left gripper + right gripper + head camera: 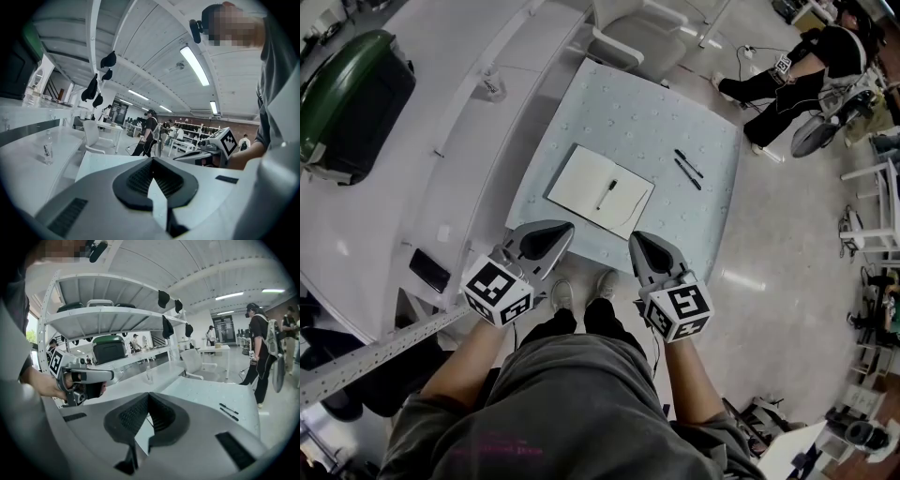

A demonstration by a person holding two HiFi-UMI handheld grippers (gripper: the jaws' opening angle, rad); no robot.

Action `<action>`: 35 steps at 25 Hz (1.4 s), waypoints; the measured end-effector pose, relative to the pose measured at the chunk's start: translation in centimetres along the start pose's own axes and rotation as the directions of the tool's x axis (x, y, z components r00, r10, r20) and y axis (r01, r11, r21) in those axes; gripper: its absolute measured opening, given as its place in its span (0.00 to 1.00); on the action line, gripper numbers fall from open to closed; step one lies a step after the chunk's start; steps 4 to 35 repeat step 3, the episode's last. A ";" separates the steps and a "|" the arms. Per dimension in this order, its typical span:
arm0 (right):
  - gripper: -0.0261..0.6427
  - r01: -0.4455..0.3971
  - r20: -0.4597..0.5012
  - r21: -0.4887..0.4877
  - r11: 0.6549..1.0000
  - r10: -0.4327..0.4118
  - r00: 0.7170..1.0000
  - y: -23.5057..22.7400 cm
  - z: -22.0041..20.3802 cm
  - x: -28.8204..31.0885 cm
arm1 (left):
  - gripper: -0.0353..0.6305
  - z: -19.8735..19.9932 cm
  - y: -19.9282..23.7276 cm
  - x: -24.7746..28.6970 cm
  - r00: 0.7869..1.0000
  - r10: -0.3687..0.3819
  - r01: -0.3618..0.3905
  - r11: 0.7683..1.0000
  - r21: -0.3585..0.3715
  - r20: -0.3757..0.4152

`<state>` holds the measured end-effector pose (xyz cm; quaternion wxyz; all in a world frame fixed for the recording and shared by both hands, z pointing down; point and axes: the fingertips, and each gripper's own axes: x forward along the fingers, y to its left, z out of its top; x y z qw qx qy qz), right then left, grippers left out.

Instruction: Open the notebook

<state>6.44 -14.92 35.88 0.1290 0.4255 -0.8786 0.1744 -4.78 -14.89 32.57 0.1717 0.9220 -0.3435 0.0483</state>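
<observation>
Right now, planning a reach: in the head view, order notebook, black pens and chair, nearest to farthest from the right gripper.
1. notebook, just ahead, slightly left.
2. black pens, right side of the table.
3. chair, beyond its far edge.

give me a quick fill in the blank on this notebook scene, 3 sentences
1. On top of the notebook lies one ___.
2. In the head view, ___ black pens lie on the table to the right of the notebook.
3. The left gripper and the right gripper both have their jaws ___, with nothing between them.
Missing words: pen; two; shut.
</observation>
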 end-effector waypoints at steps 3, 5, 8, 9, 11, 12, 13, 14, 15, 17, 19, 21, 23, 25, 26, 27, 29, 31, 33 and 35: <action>0.05 0.000 -0.001 0.001 1.000 0.000 1.000 -0.4 0.1 0.0 | 0.06 0.1 0.0 0.4 1.000 0.001 -0.001 1.000 0.001 -0.001; 0.05 0.000 -0.001 0.001 1.000 0.000 1.000 -0.4 0.1 0.0 | 0.06 0.1 0.0 0.4 1.000 0.001 -0.001 1.000 0.001 -0.001; 0.05 0.000 -0.001 0.001 1.000 0.000 1.000 -0.4 0.1 0.0 | 0.06 0.1 0.0 0.4 1.000 0.001 -0.001 1.000 0.001 -0.001; 0.05 0.000 -0.001 0.001 1.000 0.000 1.000 -0.4 0.1 0.0 | 0.06 0.1 0.0 0.4 1.000 0.001 -0.001 1.000 0.001 -0.001; 0.05 0.000 -0.001 0.001 1.000 0.000 1.000 -0.4 0.1 0.0 | 0.06 0.1 0.0 0.4 1.000 0.001 -0.001 1.000 0.001 -0.001; 0.05 0.000 -0.001 0.001 1.000 0.000 1.000 -0.4 0.1 0.0 | 0.06 0.1 0.0 0.4 1.000 0.001 -0.001 1.000 0.001 -0.001; 0.05 0.000 -0.001 0.001 1.000 0.000 1.000 -0.4 0.1 0.0 | 0.06 0.1 0.0 0.4 1.000 0.001 -0.001 1.000 0.001 -0.001; 0.05 0.000 -0.001 0.001 1.000 0.000 1.000 -0.4 0.1 0.0 | 0.06 0.1 0.0 0.4 1.000 0.001 -0.001 1.000 0.001 -0.001; 0.05 0.000 -0.001 0.001 1.000 0.000 1.000 -0.4 0.1 0.0 | 0.06 0.1 0.0 0.4 1.000 0.001 -0.001 1.000 0.001 -0.001; 0.05 0.000 -0.001 0.001 1.000 0.000 1.000 -0.4 0.1 0.0 | 0.06 0.1 0.0 0.4 1.000 0.001 -0.001 1.000 0.001 -0.001; 0.05 0.000 -0.001 0.001 1.000 0.000 1.000 -0.4 0.1 0.0 | 0.06 0.1 0.0 0.4 1.000 0.001 -0.001 1.000 0.001 -0.001; 0.05 0.000 -0.001 0.001 1.000 0.000 1.000 -0.4 0.1 0.0 | 0.06 0.1 0.0 0.4 1.000 0.001 -0.001 1.000 0.001 -0.001; 0.05 0.000 -0.001 0.001 1.000 0.000 1.000 -0.4 0.1 0.0 | 0.06 0.1 0.0 0.4 1.000 0.001 -0.001 1.000 0.001 -0.001; 0.05 0.000 -0.001 0.001 1.000 0.000 1.000 -0.4 0.1 0.0 | 0.06 0.1 0.0 0.4 1.000 0.001 -0.001 1.000 0.001 -0.001; 0.05 0.000 -0.001 0.001 1.000 0.000 1.000 -0.4 0.1 0.0 | 0.06 0.1 0.0 0.4 1.000 0.001 -0.001 1.000 0.001 -0.001; 0.05 0.000 -0.001 0.001 1.000 0.000 1.000 -0.4 0.1 0.0 | 0.06 0.1 0.0 0.4 1.000 0.001 -0.001 1.000 0.001 -0.001; 0.05 0.000 -0.001 0.001 1.000 0.000 1.000 -0.4 0.1 0.0 | 0.06 0.1 0.0 0.4 1.000 0.001 -0.001 1.000 0.001 -0.001; 0.05 0.000 -0.001 0.001 1.000 0.000 1.000 -0.4 0.1 0.0 | 0.06 0.1 0.0 0.4 1.000 0.001 -0.001 1.000 0.001 -0.001; 0.05 0.000 -0.001 0.001 1.000 0.000 1.000 -0.4 0.1 0.0 | 0.06 0.1 0.0 0.4 1.000 0.001 -0.001 1.000 0.001 -0.001; 0.05 0.000 -0.001 0.001 1.000 0.000 1.000 -0.4 0.1 0.0 | 0.06 0.1 0.0 0.4 1.000 0.001 -0.001 1.000 0.001 -0.001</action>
